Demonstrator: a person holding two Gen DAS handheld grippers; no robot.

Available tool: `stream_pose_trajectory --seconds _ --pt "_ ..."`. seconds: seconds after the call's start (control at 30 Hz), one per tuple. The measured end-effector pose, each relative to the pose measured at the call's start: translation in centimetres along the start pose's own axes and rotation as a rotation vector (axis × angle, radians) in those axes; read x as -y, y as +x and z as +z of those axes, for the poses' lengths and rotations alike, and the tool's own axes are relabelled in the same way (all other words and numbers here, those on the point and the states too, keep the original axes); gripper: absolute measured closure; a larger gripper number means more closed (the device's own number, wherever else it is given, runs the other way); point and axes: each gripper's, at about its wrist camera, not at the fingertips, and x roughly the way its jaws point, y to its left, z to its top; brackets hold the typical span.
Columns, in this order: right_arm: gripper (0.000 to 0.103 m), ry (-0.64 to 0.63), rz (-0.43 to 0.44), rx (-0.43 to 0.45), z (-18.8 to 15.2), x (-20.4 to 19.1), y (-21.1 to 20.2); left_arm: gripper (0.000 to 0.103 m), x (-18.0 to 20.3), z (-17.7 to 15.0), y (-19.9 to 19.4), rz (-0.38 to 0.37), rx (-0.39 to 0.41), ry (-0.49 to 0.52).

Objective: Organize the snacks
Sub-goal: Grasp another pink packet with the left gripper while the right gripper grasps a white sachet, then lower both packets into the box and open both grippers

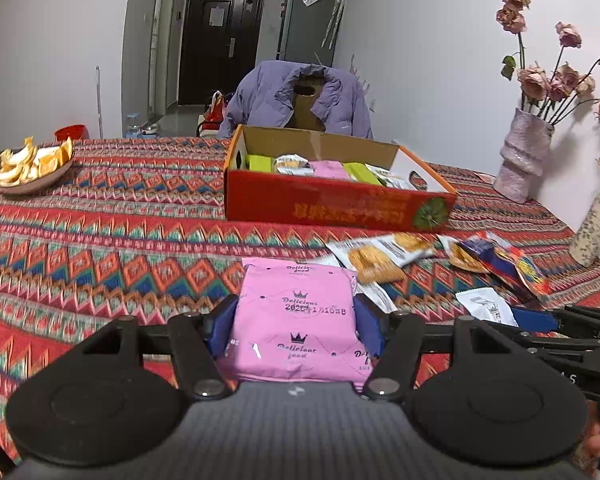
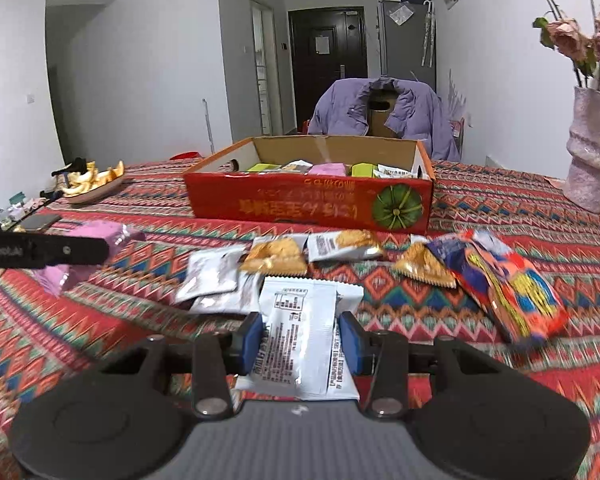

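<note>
Left wrist view: my left claw grips a pink packet above the tablecloth. My right claw clamps a white packet, seemingly lifted. Red box beyond, partly filled.

Your right gripper has its blue pads pressed on a white snack packet, held off the patterned tablecloth. Beyond the packet stands the red cardboard box, with packets already inside. Between box and packet lie loose snack packets; a red and blue bag lies to the packet's right. To its left, the left gripper carries a pink packet.
</note>
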Motion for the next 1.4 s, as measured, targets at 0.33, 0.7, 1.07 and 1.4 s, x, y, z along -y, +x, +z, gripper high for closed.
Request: stream_pose_trajectory --seconds 0.33,0.7,1.07,1.4 --pt "0.062 0.002 0.027 0.048 -0.2 -0.4 -3.0 0.04 0.7 -0.5 -3.0 0.007 0.045 0.005" --pt "0.062 -0.008 0.107 0.075 5.3 1.3 -0.2 0.04 -0.1 6.6 1.1 -0.023 0.112 0.016" --pt "0.062 -0.087 0.195 0.078 17.9 3.3 12.0 0.04 -2.9 18.6 13.6 -0.007 0.129 -0.02" --pt "0.061 0.028 0.249 -0.059 19.9 2.3 24.8 0.04 -5.5 18.4 22.3 -0.057 -0.044 -0.12"
